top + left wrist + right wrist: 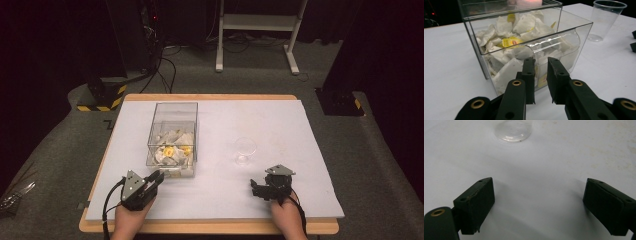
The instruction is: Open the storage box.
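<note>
A clear plastic box [172,131] [576,37] full of white tea bags [172,150] [510,42], some with yellow labels, stands left of the table's middle. My left gripper [157,176] [541,62] sits right at the box's near wall, its jaws drawn together to a narrow gap with nothing between them. A clear plastic cup [245,150] [607,17] stands upright right of the box. My right gripper [267,184] [539,183] rests low over the table just short of the cup, jaws wide open and empty; the cup's base [513,130] lies ahead of it.
The white table top [280,125] sits on a wooden board with its near edge by the person's hands. Beyond the far edge are a white frame's legs [257,30], cables and black stands on grey carpet.
</note>
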Available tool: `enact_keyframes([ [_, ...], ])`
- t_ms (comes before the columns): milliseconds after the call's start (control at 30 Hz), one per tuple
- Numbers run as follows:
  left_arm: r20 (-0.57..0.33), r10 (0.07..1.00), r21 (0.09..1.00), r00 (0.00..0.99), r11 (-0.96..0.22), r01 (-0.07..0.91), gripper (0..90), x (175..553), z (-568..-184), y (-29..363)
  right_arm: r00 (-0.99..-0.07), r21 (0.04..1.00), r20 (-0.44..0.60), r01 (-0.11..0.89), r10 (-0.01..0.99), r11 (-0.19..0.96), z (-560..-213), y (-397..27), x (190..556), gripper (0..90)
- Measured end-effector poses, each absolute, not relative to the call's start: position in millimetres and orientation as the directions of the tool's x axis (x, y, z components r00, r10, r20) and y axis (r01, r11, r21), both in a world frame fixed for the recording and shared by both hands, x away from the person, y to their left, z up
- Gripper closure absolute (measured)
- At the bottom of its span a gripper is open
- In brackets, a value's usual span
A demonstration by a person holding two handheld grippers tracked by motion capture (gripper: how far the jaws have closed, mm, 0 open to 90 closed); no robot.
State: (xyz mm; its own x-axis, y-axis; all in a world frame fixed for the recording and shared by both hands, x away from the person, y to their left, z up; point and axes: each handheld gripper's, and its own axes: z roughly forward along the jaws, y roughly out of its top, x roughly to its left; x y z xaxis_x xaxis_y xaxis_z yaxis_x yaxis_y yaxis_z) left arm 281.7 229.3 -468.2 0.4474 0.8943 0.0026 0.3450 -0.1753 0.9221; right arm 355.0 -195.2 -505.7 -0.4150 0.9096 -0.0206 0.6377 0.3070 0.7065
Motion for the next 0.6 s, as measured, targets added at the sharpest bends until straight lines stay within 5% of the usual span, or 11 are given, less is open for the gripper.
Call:
enact_keyframes([
  [600,0.014,0.941,0.939,0.338,-0.128,0.318,73.5,291.8,-437.3,259.0,-0.415,0.706,-0.021,0.638,0.91,0.307,-505.8,-195.2,354.9,10.5],
])
